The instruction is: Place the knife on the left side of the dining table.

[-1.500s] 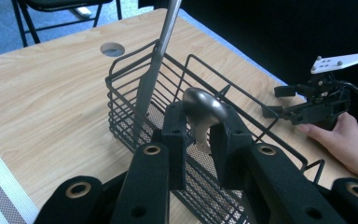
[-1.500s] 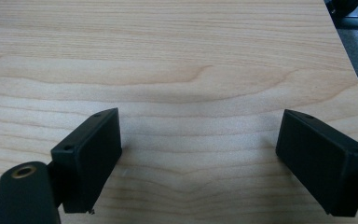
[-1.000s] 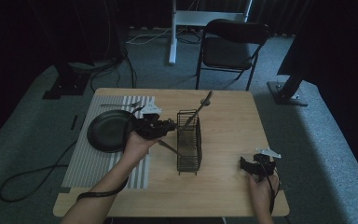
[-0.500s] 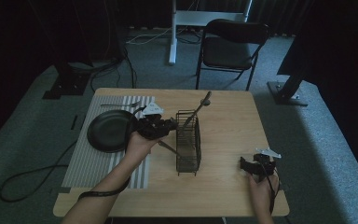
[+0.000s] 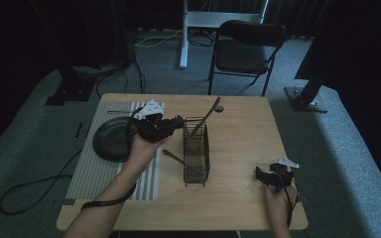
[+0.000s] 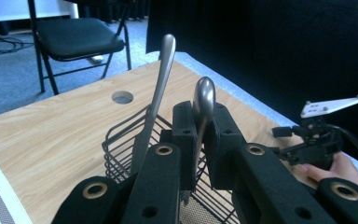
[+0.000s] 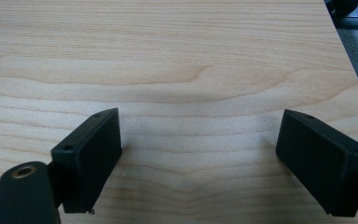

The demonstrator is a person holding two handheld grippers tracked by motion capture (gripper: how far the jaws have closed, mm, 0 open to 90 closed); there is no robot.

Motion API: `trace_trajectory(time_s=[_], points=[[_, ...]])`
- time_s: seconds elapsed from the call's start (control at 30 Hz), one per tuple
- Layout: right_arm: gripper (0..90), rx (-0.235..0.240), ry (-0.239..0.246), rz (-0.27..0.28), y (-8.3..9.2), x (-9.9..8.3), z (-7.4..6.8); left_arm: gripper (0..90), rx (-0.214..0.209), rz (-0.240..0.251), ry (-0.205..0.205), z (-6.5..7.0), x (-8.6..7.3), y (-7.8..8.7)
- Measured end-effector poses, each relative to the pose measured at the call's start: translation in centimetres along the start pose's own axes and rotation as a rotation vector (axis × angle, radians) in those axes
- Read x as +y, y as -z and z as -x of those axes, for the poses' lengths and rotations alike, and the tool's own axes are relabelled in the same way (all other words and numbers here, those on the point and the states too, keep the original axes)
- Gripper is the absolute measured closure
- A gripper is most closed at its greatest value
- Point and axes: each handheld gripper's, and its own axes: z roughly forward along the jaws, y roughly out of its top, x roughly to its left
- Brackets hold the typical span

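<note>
Left gripper [image 6: 200, 135] clamped on a silver metal utensil handle [image 6: 203, 100] above the black wire basket [image 5: 196, 151]; right gripper [image 7: 200, 163] wide open, empty, on the pale wooden desk [image 7: 177, 60].

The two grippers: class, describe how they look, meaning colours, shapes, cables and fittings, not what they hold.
Both are black, with blocky rectangular jaws. The left gripper has brass-coloured rings set into its arms. The right gripper carries a pale grey three-cornered plate on top. A black cable trails from the left gripper off the table. The forearms are bare, no sleeves.
</note>
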Motion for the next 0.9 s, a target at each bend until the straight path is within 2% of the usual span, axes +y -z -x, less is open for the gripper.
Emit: trace_trajectory(time_s=[0.1, 0.2, 0.33, 0.37, 0.5, 0.7, 0.9], points=[[13.2, 0.000, 0.000, 0.000, 0.0, 0.0, 0.0, 84.1, 0.004, -0.013, -0.011, 0.0, 0.3, 0.5], [13.2, 0.000, -0.001, 0.000, 0.0, 0.0, 0.0, 84.1, -0.011, 0.004, 0.021, -0.4, 0.2, 1.0], [13.2, 0.000, -0.001, -0.001, 0.0, 0.0, 0.0, 84.1, -0.014, 0.008, 0.022, -0.3, 0.4, 1.3], [13.2, 0.000, -0.001, 0.000, 0.0, 0.0, 0.0, 84.1, -0.029, 0.019, 0.014, 0.1, 0.8, 1.9], [13.2, 0.000, 0.000, 0.000, 0.0, 0.0, 0.0, 84.1, -0.040, 0.031, -0.010, 0.8, 1.6, 2.8], [13.2, 0.001, -0.001, -0.002, 0.0, 0.0, 0.0, 84.1, -0.060, 0.049, -0.022, 1.4, 2.6, 4.2], [13.2, 0.000, -0.001, -0.002, 0.0, 0.0, 0.0, 84.1, -0.051, 0.085, -0.034, 1.9, 3.6, 6.0]])
